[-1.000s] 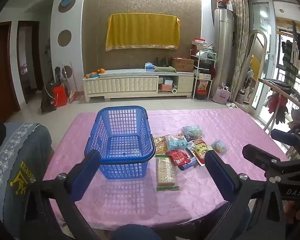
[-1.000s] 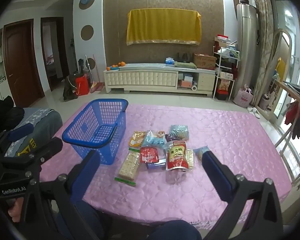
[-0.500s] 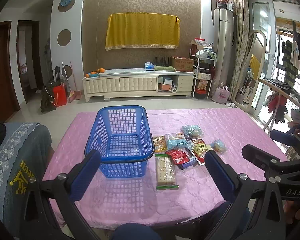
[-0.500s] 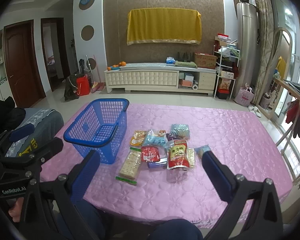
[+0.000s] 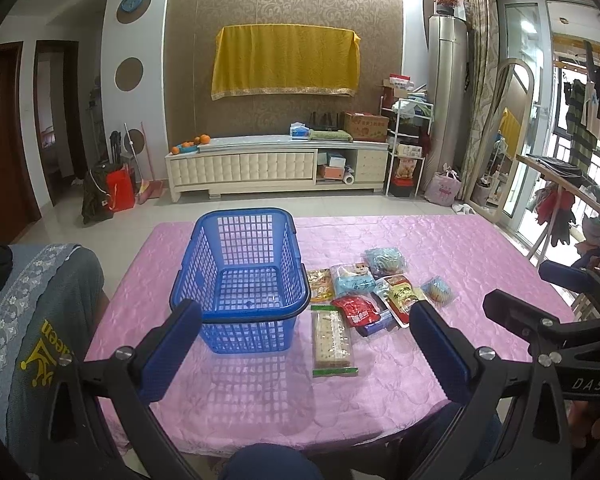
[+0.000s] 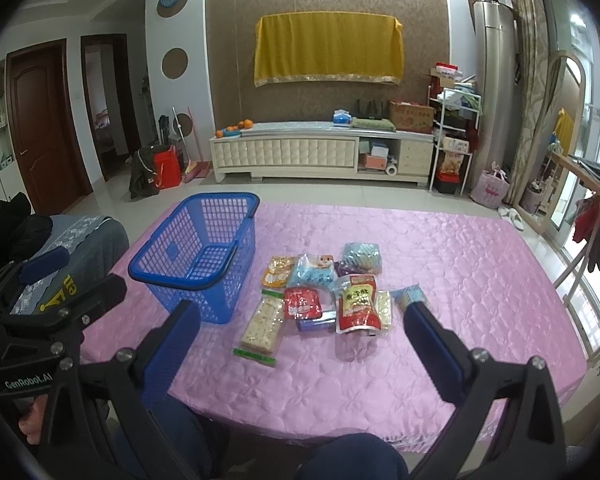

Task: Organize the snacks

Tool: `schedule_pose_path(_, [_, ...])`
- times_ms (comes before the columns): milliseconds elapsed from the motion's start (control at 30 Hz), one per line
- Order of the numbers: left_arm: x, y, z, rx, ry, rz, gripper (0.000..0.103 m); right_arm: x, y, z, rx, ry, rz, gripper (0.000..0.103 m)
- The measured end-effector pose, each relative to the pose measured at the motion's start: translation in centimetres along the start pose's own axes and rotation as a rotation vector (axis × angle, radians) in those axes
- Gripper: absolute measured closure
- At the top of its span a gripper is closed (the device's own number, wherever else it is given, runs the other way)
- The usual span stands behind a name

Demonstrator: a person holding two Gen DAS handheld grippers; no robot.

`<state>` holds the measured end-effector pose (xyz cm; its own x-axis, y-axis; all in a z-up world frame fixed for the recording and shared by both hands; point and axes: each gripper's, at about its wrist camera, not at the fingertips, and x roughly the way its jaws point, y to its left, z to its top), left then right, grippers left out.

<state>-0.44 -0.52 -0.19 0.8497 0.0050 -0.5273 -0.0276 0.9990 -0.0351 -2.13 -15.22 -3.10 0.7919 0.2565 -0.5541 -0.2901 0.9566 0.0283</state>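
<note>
I hold the left gripper [image 5: 304,336] and right gripper [image 6: 300,332] spread wide and empty at the near edge of the table [image 6: 480,264], since the snacks [image 6: 320,288] lie clustered just right of the empty basket [image 5: 244,272], awaiting transfer.

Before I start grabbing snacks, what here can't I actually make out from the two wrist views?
- Purple packet: mostly covered by the red packets, both views.
- Small blue packet: right wrist view, partly behind that gripper's finger.
- Packet print: too small, both views.
- Blue basket near wall: left finger overlaps it, left wrist view.
</note>
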Motion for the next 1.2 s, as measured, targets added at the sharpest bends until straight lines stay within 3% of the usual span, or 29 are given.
schedule_pose_path(1200, [-0.22,0.42,-0.03,0.007,-0.001,-0.001,0.0,-0.04,-0.01,-0.23,-0.002,0.009,0.011,0.0])
